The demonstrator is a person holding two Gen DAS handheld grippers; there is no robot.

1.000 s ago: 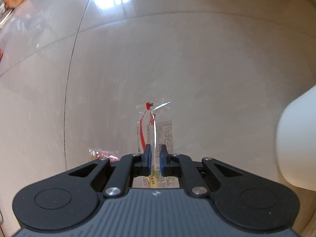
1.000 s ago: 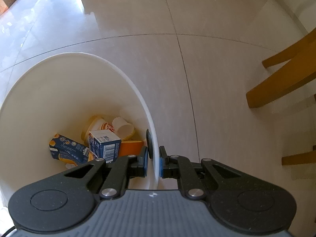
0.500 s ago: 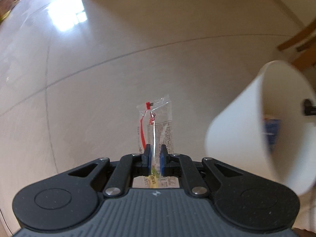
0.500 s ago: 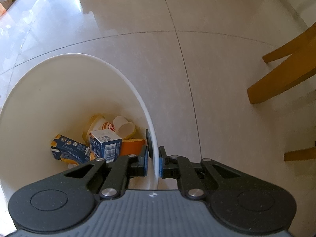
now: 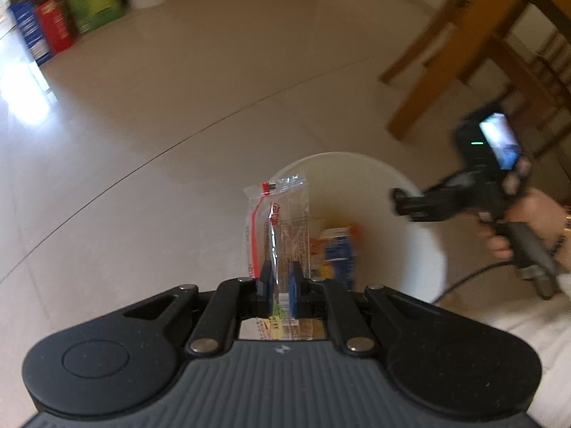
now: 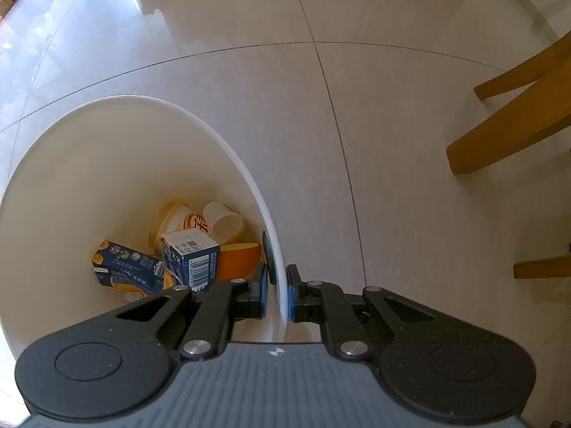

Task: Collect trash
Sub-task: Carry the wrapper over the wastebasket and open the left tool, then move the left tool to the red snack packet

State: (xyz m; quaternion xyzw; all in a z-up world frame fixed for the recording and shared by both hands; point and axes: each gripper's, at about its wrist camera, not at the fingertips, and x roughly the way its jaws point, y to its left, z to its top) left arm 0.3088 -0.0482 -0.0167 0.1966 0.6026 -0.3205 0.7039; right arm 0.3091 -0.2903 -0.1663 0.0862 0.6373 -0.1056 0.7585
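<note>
Two tongs [image 5: 280, 280] [image 6: 276, 294], one wrapper [image 5: 276, 224], one bin [image 6: 107, 164]

The shiny pale tiled floor [image 6: 410, 107] has thin dark lines between its big tiles. Brown wooden chair legs [image 6: 506, 142] stand on it at one side. Far off, by the wall, colourful blue, red and green boxes [image 5: 53, 25] stand in a row on the floor, too blurry to read.
</note>
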